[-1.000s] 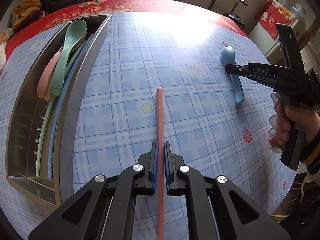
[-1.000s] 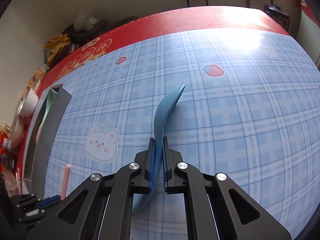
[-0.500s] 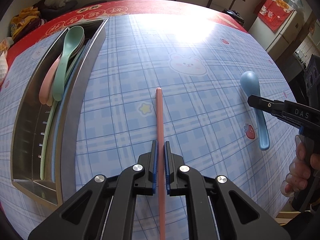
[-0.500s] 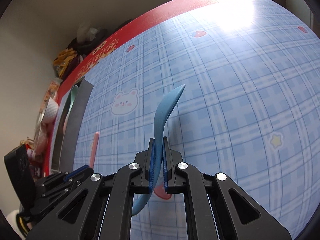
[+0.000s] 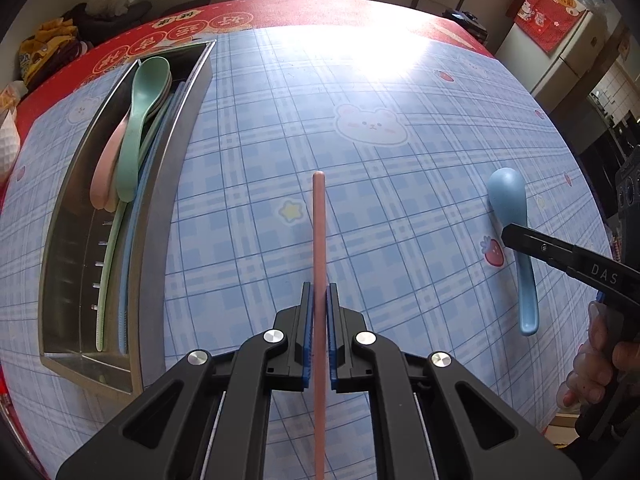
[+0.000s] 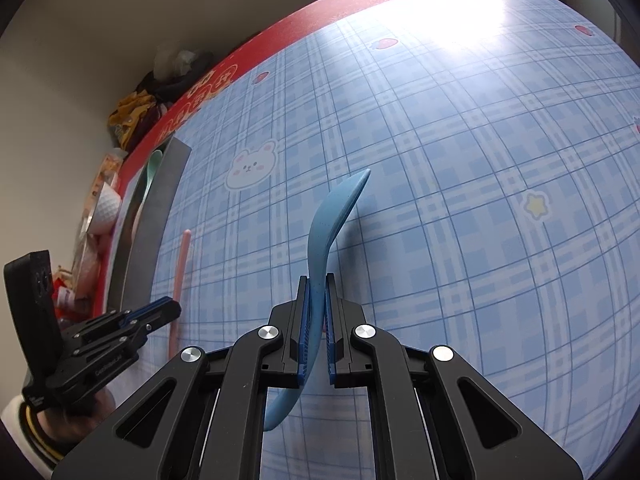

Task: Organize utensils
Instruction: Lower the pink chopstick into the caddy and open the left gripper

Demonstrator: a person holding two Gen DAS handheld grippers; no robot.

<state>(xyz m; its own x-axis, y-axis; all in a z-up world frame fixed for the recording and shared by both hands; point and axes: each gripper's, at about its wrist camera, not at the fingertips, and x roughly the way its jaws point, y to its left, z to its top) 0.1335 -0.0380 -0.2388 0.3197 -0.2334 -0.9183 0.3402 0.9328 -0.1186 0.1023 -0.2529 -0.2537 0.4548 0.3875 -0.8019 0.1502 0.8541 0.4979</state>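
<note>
Left wrist view: left gripper point(image 5: 319, 320) pinches one pink chopstick point(image 5: 319, 236) above the tablecloth point(image 5: 248, 152); the thin stick could swivel or slip before the metal tray point(image 5: 160, 184). Tray holds a green spoon point(image 5: 138, 120), a pink spoon point(image 5: 105, 168), plus edge-on green and blue utensils, count unclear

Right wrist view: right gripper point(image 6: 319, 312) clamps one blue spoon point(image 6: 332, 224) by its handle; the curved handle could twist out
</note>
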